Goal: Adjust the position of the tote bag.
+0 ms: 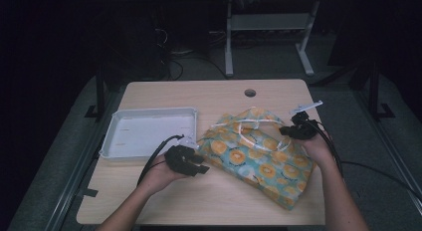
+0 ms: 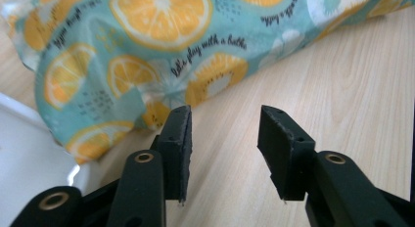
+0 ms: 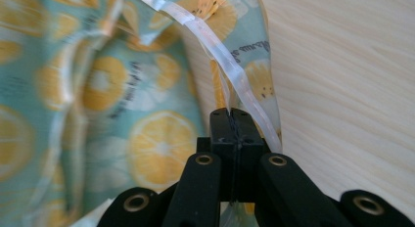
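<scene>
A teal bag (image 1: 259, 151) printed with orange slices lies across the right half of the wooden table, its clear plastic handle (image 1: 249, 122) at the far end. My left gripper (image 1: 201, 167) rests low at the bag's near-left corner. In the left gripper view it (image 2: 225, 124) stands open with bare wood between the pads, and the bag (image 2: 147, 51) lies just beyond its fingertips. My right gripper (image 1: 284, 131) is at the bag's far right edge. In the right gripper view it (image 3: 231, 112) is shut on the bag's rim (image 3: 264, 90), where the clear handle strip (image 3: 215, 46) runs in.
A white tray (image 1: 149, 111) stands to the left of the bag, and its rim (image 2: 24, 153) lies close to my left gripper. A round hole (image 1: 250, 92) sits near the table's far edge. Bare wood lies in front of the bag.
</scene>
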A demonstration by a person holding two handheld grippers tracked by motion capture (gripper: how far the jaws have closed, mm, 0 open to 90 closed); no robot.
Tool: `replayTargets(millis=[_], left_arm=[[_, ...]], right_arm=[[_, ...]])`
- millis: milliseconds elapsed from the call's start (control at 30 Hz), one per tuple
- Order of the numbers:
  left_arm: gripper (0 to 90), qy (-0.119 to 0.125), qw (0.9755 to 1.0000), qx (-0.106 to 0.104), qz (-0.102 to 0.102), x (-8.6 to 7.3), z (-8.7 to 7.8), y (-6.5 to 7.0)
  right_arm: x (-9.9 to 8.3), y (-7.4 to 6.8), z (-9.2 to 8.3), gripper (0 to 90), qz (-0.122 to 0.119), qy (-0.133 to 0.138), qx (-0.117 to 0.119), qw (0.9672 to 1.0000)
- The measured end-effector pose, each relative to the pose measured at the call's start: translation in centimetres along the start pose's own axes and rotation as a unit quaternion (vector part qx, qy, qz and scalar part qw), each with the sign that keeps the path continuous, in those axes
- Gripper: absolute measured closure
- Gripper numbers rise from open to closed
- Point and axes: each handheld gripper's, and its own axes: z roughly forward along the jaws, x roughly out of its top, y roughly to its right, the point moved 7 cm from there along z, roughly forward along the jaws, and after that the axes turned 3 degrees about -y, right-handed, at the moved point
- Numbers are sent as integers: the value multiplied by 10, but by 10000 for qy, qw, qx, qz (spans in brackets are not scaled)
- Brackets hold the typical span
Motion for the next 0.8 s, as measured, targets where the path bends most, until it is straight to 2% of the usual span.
replayTargets(millis=[200, 367, 633, 800], left_arm=[[500, 94, 9999, -8, -74, 8, -9, -4], [468, 135, 9999, 81, -58, 17, -12, -8], [409, 285, 9994, 195, -20, 38, -17, -16], [383, 337, 9993, 126, 27, 52, -11, -22]], right_arm=[[3, -20, -18, 894, -166, 134, 273, 9994], [3, -39, -29, 894, -447, 161, 432, 9979], [1, -71, -39, 894, -776, 223, 788, 9936], [-2, -84, -43, 893, -897, 305, 1045, 9900]])
